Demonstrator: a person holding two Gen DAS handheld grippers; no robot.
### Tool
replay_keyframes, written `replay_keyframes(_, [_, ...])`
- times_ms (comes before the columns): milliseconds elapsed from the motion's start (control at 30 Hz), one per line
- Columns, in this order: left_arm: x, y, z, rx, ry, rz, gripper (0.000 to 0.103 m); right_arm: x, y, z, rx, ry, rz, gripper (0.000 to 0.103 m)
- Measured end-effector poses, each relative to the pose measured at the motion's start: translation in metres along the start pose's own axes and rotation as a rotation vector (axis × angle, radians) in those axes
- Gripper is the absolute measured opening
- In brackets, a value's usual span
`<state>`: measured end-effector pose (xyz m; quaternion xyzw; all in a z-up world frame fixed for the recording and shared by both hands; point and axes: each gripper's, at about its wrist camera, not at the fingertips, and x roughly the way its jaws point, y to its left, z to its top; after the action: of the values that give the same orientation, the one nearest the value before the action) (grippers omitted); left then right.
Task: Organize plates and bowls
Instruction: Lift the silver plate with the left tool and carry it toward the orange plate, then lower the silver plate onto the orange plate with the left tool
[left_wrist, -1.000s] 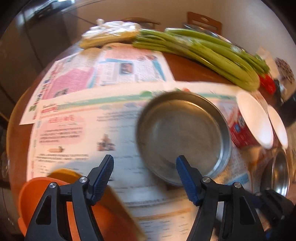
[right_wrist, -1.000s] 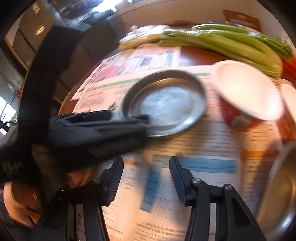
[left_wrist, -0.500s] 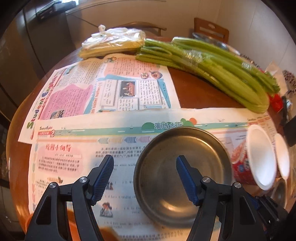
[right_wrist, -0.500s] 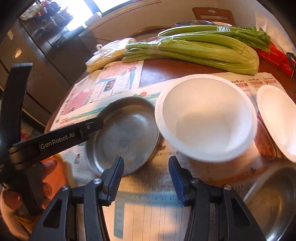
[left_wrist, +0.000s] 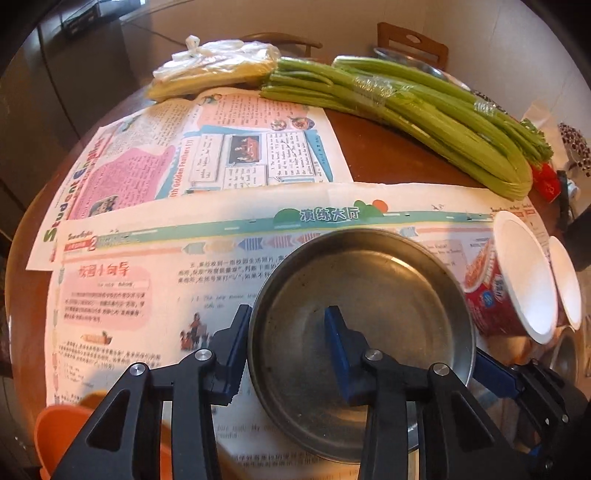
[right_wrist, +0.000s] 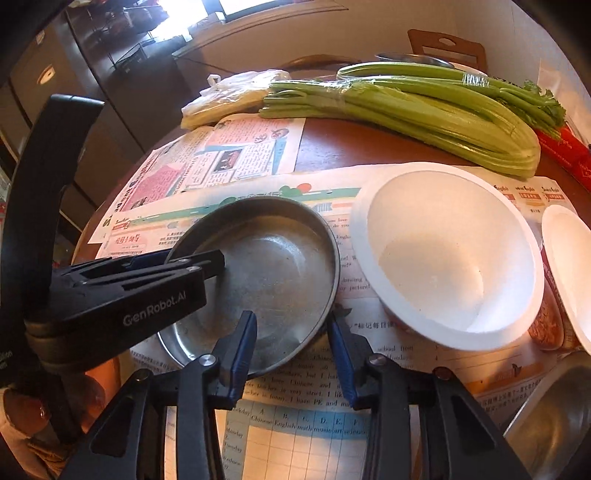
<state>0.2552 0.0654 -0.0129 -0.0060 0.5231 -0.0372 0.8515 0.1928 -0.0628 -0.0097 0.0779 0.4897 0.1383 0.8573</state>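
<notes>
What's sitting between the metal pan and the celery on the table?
Only newspaper and a strip of bare table lie between the pan and the celery, clearest in the right wrist view.

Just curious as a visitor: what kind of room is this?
Probably a home dining area: a round wooden table with newspaper, celery, a metal dish and a wooden chair behind.

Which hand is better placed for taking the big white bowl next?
Right. The right tool, its jaws just closed over the rim of the steel plate, sits directly beside the white bowl. The left tool, also just closed on that rim, has the plate between it and the bowl.
</notes>
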Motion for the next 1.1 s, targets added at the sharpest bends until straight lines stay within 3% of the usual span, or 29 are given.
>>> replay_keyframes(167, [-0.031,0.001,-0.013,-0.006,-0.059,-0.010,0.043,-0.015,0.007,-0.010,-0.010,-0.001,0.042,0.041])
replay_keyframes(733, [-0.074,-0.003,-0.075,-0.028,-0.133,0.002,0.045,-0.062,0.014,-0.060,-0.063,-0.042,0.113,0.041])
replay_keyframes(1100, [-0.102,-0.001,-0.096,-0.053,-0.189,-0.012,0.046,-0.084,0.015,-0.078,-0.075,-0.075,0.160,0.041])
